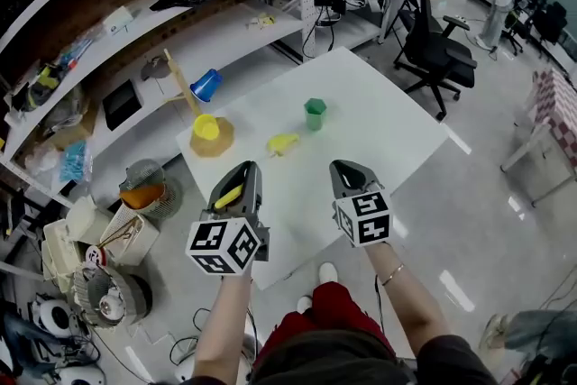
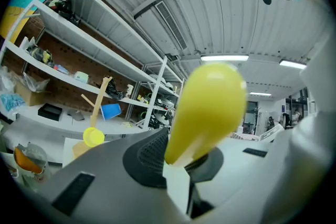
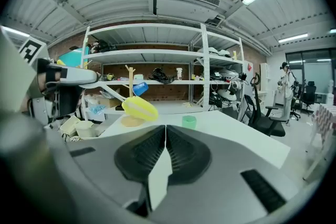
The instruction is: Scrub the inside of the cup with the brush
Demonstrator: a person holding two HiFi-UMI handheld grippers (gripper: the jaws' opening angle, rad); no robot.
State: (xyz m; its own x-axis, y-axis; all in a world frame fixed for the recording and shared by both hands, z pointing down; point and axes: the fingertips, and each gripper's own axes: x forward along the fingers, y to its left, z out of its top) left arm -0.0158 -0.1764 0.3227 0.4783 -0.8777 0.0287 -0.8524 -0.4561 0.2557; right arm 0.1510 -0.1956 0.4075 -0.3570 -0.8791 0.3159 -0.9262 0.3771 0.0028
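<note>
The small green plastic cup [image 1: 315, 113] stands ahead on the white bench [image 1: 397, 126], nearer the closed, empty right gripper [image 1: 346, 167]; the left gripper [image 1: 242, 172] clamps the yellow plastic brush [image 1: 227, 197].

head view looks steeply down at the table [image 1: 388, 131]; right gripper view shares its green cup [image 1: 315, 114].

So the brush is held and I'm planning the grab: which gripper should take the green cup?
Right. The right gripper is shut and empty, with the green cup upright on the table ahead of it. The left gripper is occupied, clamped on the yellow brush.
</note>
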